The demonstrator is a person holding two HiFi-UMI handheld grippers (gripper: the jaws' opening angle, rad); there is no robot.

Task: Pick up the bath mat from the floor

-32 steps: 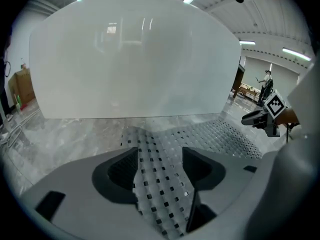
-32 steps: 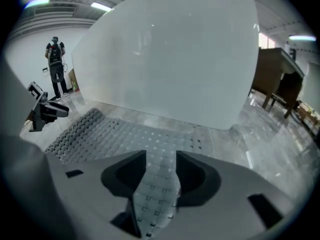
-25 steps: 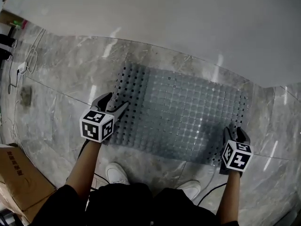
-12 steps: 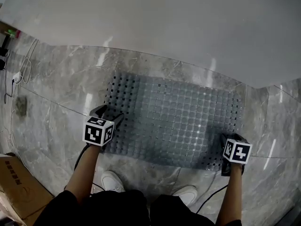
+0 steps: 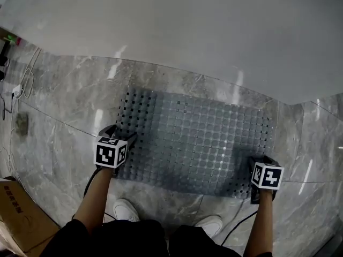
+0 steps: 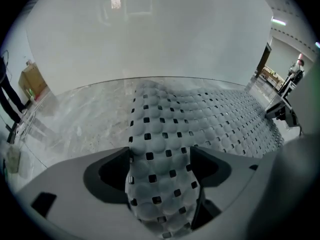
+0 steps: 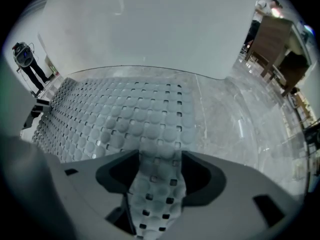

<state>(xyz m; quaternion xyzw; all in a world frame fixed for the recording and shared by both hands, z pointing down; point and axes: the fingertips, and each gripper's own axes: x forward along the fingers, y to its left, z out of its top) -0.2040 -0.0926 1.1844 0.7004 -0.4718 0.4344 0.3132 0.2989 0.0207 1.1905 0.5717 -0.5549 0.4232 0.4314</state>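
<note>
Lying flat on the marble floor [image 5: 69, 106], the grey perforated mat [image 5: 195, 143] has its far long edge close to the foot of the white wall [image 5: 187, 31].

Left gripper [image 5: 120, 136]: set at the mat's near-left corner, jaws opening and wide apart. The left gripper view shows a raised fold of that corner standing between the two jaws (the fold spans the gap and its sides brush the jaw faces, but it is not squeezed flat).

Right gripper [image 5: 262, 162]: set at the mat's near-right corner, jaws opening, somewhat less wide than the left pair. The right gripper view shows a narrower strip of mat running back between the jaws, while the rest of the mat spreads level over the floor ahead.

Two white shoes [image 5: 126, 210] stand on the floor just behind the mat's near edge, between the two arms. A cardboard box [image 5: 19, 218] sits at the near-left corner of the head view, and thin cables [image 5: 27, 79] trail over the floor at the far left, well apart from the mat
</note>
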